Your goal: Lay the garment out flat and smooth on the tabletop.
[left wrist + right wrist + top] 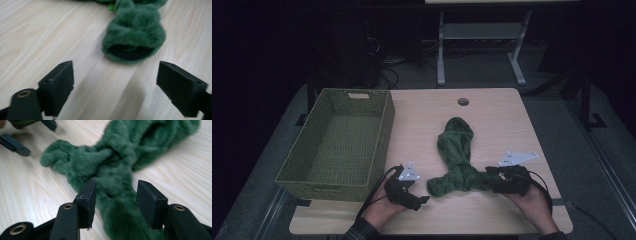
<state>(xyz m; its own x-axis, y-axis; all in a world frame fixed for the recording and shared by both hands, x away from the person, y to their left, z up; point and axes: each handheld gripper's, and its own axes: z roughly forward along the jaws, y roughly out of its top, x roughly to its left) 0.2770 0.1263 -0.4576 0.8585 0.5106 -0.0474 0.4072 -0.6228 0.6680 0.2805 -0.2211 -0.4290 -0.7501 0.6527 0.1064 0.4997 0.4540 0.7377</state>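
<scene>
Gaping sock cuff (130, 51), left gripper view

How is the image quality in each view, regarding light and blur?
High view: dim, with dark surroundings, but the green fuzzy cloth and woven basket are readable. Left gripper view: bright, jaws smeared by motion blur. Right gripper view: bright, cloth soft and out of focus.
</scene>
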